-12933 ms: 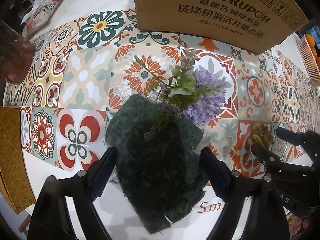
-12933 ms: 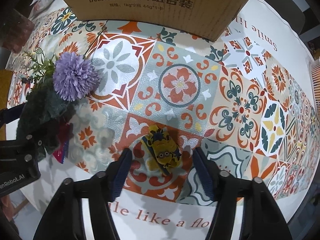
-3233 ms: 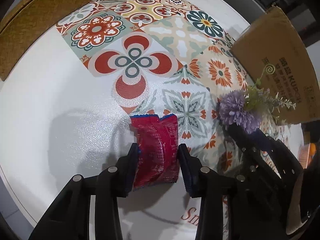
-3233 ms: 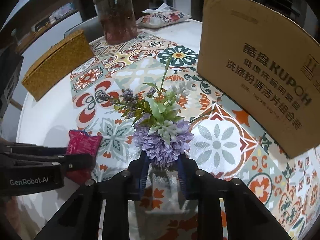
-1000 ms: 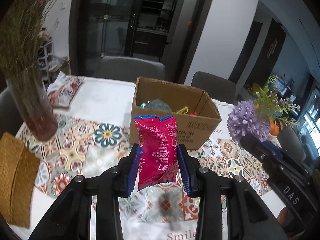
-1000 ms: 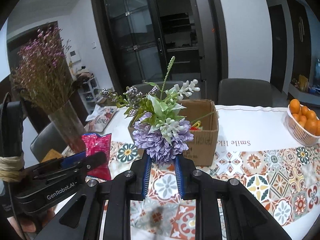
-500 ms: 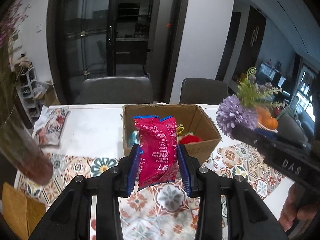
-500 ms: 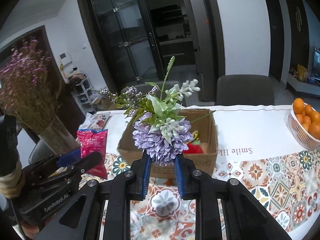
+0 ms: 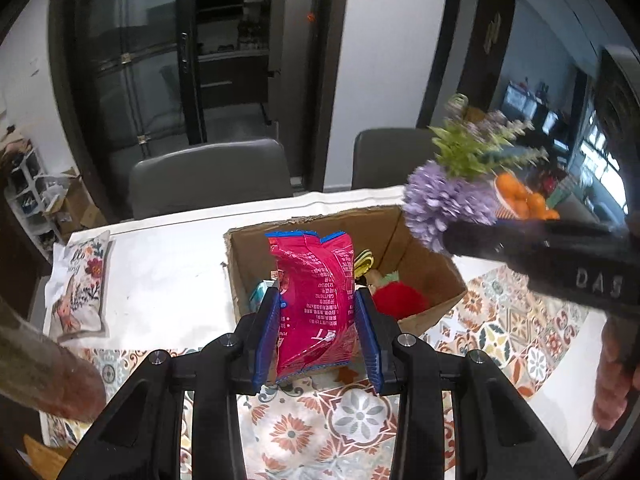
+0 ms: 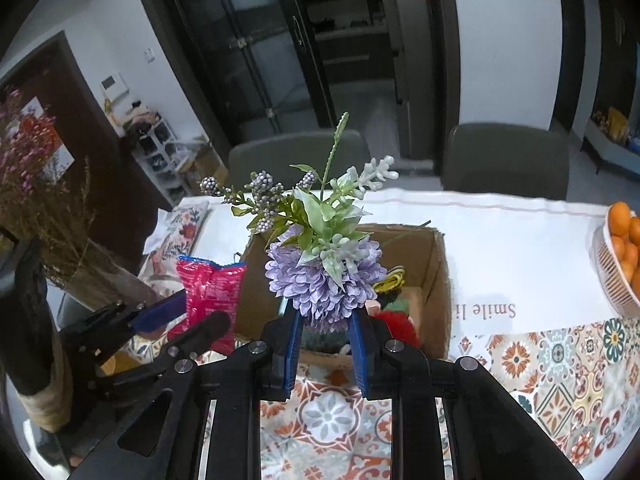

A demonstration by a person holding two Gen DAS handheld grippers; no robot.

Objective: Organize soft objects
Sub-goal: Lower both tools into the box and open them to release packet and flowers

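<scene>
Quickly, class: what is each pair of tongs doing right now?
Left tongs: closed on the pink snack bag.
Right tongs: closed on the purple flower bunch.

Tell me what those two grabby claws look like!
Both are black plastic with silver screws and blue pads inside the jaws. The left gripper has "GenRobot.AI" lettering on its side; the right gripper has "DAS" in pale letters.

The snack bag (image 9: 314, 300) hides much of the box (image 9: 416, 240) interior. The flower (image 9: 444, 204) is blurred in the left view and covers the box's middle in the right. The orange basket (image 10: 614, 280) and vase (image 9: 44, 372) are cropped.
</scene>
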